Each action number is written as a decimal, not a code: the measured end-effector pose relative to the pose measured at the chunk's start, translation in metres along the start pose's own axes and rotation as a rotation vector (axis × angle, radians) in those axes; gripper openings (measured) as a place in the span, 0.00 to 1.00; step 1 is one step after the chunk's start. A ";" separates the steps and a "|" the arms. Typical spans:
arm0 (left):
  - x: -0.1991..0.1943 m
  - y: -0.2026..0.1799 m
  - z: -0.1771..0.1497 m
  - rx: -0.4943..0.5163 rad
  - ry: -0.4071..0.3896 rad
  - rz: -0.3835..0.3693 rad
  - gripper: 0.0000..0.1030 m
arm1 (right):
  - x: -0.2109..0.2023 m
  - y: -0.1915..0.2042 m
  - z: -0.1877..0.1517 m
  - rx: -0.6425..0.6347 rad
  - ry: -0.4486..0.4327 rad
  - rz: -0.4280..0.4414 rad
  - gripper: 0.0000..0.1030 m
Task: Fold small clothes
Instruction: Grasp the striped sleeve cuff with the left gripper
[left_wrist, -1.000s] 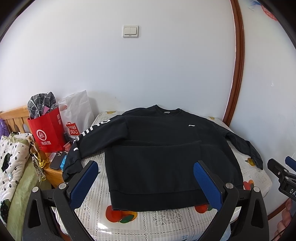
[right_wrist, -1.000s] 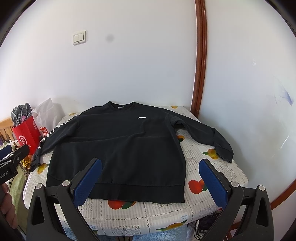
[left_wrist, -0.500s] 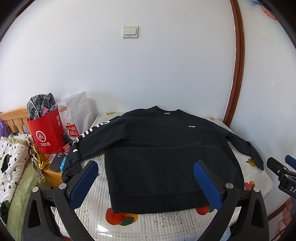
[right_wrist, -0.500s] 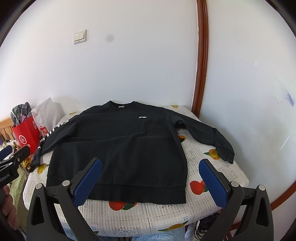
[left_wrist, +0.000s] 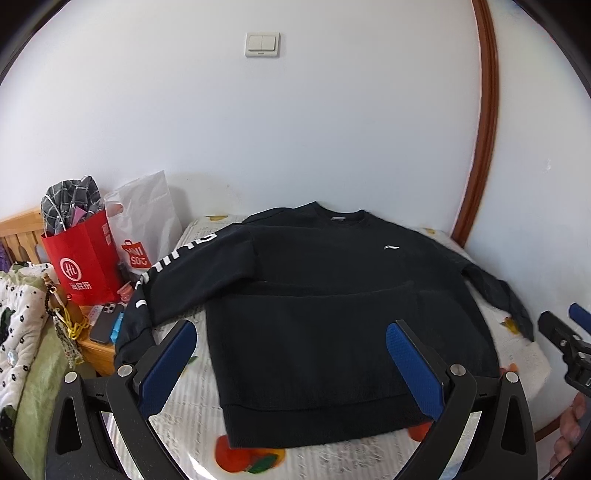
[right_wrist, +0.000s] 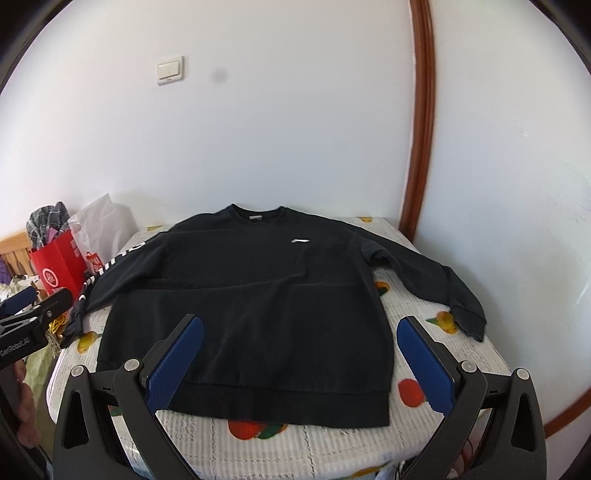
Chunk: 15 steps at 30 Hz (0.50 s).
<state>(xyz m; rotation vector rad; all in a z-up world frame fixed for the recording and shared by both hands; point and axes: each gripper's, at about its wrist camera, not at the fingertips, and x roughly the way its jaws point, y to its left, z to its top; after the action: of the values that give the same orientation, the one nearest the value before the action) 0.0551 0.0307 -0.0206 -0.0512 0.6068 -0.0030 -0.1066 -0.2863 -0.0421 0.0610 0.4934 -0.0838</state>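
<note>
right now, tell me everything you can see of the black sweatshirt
The sweatshirt is black and soft-looking, with a crew neck, ribbed hem and cuffs, a small white chest logo and white lettering down one sleeve. It lies unfolded, face up, sleeves spread, on the fruit-print tablecloth. The lettered sleeve hangs off the edge. Neither gripper touches it.

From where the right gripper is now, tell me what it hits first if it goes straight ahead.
Most likely the black sweatshirt lying flat on the table. The right gripper is open and empty, aimed down across the hem and lower body. Nothing shows in between, though depth is hard to judge in this fisheye view.
</note>
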 end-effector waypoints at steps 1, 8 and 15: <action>0.007 0.003 0.000 0.007 0.014 0.006 1.00 | 0.005 0.002 0.000 -0.003 0.003 0.002 1.00; 0.067 0.045 -0.003 -0.022 0.108 0.064 0.99 | 0.067 0.011 -0.004 0.001 0.106 0.065 1.00; 0.127 0.112 -0.026 -0.075 0.208 0.242 0.90 | 0.125 0.020 -0.012 0.044 0.176 0.131 0.95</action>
<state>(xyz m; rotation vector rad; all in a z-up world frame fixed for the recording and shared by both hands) 0.1435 0.1386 -0.1198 -0.0497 0.8177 0.2520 -0.0012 -0.2733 -0.1113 0.1442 0.6623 0.0400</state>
